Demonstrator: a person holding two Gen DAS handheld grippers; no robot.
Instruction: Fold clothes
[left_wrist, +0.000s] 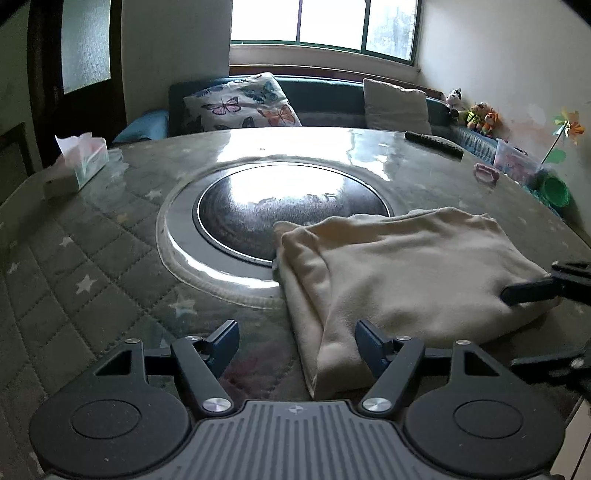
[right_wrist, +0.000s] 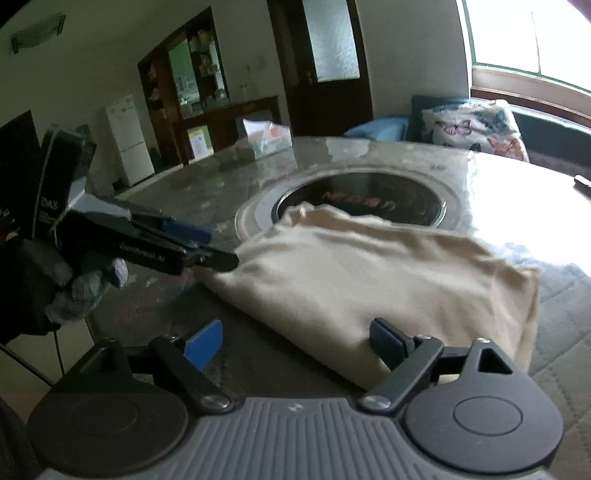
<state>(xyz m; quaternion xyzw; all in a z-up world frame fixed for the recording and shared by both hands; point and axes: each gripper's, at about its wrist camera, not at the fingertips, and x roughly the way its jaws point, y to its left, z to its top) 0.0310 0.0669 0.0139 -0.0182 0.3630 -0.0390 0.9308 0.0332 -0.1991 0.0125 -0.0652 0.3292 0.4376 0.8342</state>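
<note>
Both hand-held grippers (left_wrist: 297, 341) (right_wrist: 295, 343) beside folded cloth (left_wrist: 413, 280).

Table (left_wrist: 92, 258) left of cloth (left_wrist: 406, 280) bare, open for passage. Tissue box (left_wrist: 81, 162) at far left edge; remote (left_wrist: 434, 144), pink item (left_wrist: 484, 172) and green cup (left_wrist: 556, 190) crowd far right edge. Sunken centre plate (left_wrist: 258, 210) beyond cloth.

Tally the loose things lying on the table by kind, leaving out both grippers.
Cream folded garment: 1
Tissue box: 1
Black remote: 1
Small pink object, too small to identify: 1
Total: 4
All sit on the table.
</note>
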